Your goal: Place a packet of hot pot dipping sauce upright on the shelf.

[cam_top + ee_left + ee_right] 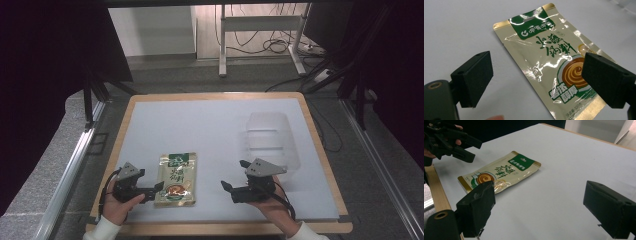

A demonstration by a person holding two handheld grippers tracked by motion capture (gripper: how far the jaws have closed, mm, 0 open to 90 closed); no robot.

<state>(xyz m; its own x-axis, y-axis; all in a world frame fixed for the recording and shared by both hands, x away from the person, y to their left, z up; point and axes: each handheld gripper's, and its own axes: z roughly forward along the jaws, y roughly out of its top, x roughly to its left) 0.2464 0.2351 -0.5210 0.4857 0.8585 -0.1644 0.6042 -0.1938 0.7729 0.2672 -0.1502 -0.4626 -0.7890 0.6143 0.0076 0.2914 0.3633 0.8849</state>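
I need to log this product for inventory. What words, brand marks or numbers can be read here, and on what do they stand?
Sauce packet, green header: a round logo and white Chinese characters, too glared to read surely.
Packet, middle: large green Chinese calligraphy; I cannot make it out reliably.
Packet, above the bottom edge: white Chinese characters on green, blurred.
Packet, bottom seal: small print, seemingly "120"; otherwise too small.

Sachet (176,179) between left gripper (156,189) and right gripper (234,175)
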